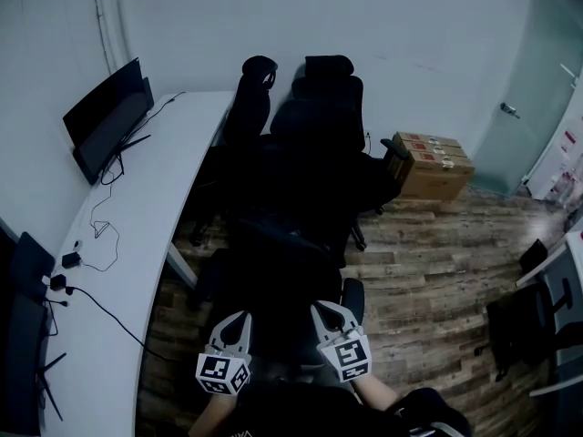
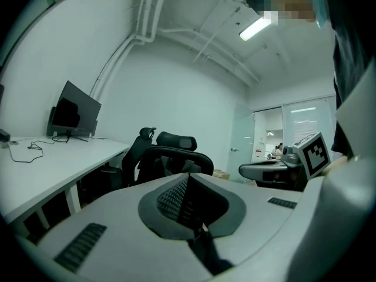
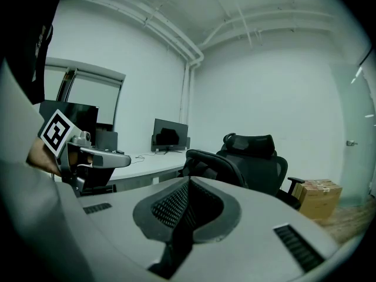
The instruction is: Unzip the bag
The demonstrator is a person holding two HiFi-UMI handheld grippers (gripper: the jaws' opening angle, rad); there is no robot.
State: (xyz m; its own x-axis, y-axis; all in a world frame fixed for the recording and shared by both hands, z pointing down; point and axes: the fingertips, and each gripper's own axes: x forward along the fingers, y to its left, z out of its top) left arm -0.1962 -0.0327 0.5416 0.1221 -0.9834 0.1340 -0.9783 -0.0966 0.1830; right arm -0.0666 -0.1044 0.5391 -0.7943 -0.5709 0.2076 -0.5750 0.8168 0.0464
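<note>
Black against the dark chair (image 1: 278,271), the bag could not be made out, probably soft, best taken by its zip pull; left gripper (image 1: 239,321) and right gripper (image 1: 328,309) had jaws closed, empty.

An office: long white desk (image 1: 164,198) with monitors (image 1: 107,116), black swivel chairs (image 1: 319,126), frosted glass door (image 1: 528,107).

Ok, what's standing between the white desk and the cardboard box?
Two black office chairs, side by side, stand between desk and cardboard box; the head view shows it.
</note>
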